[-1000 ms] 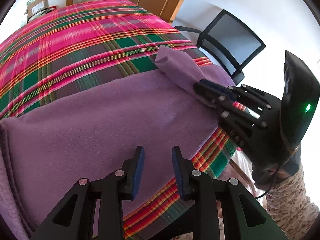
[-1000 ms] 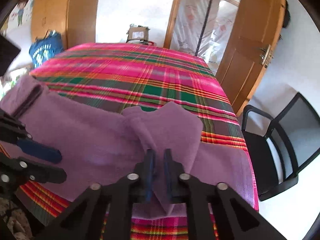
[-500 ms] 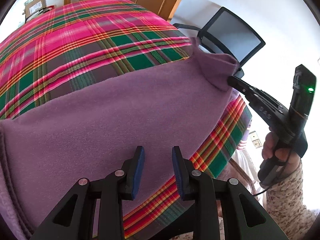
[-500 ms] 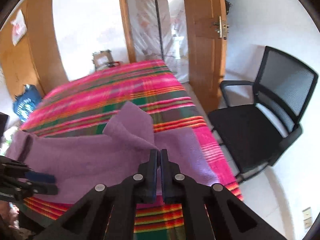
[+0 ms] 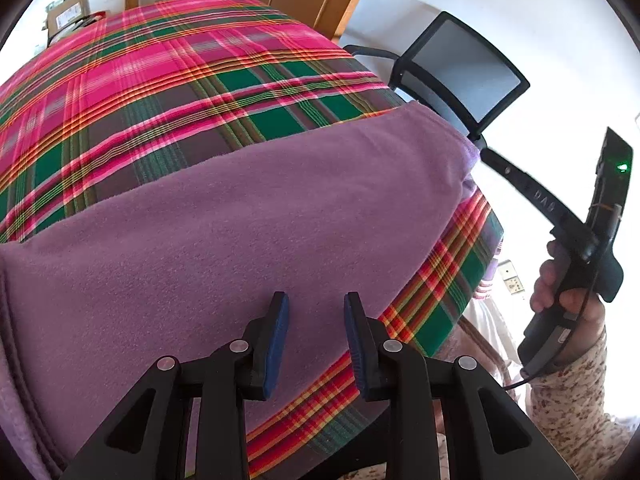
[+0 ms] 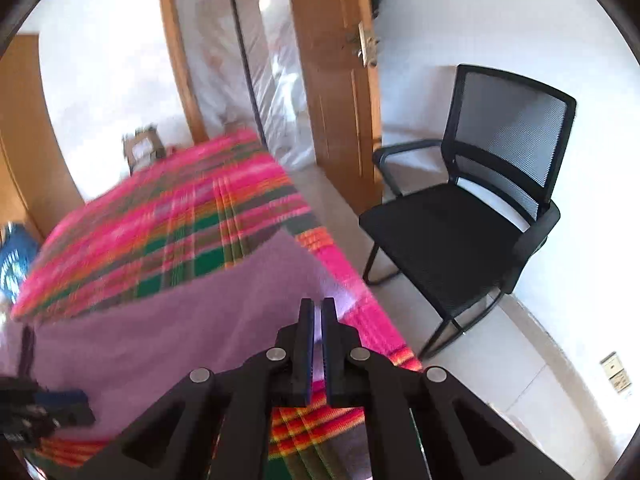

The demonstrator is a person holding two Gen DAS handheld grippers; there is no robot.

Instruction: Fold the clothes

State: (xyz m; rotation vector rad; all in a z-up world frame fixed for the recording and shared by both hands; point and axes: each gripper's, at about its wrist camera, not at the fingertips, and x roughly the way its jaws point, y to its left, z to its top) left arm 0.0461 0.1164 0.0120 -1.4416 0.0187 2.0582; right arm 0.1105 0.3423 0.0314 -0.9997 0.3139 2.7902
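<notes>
Two grippers worked one purple garment (image 5: 248, 216) spread across the plaid bedcover (image 5: 160, 80). We kept the right gripper (image 6: 314, 320) pinched on the garment's far corner at the bed's edge, seemingly to draw it flat; the left gripper (image 5: 316, 320) hovered over the near hem, jaws partly spread, gripping nothing.

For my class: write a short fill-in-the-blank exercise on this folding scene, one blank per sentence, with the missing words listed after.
1. The purple garment lies on a ____ tablecloth.
2. The left gripper hovers with its jaws ____.
3. The right gripper is ____.
4. The black chair stands beside a wooden ____.

Missing words: plaid; open; shut; door
</notes>
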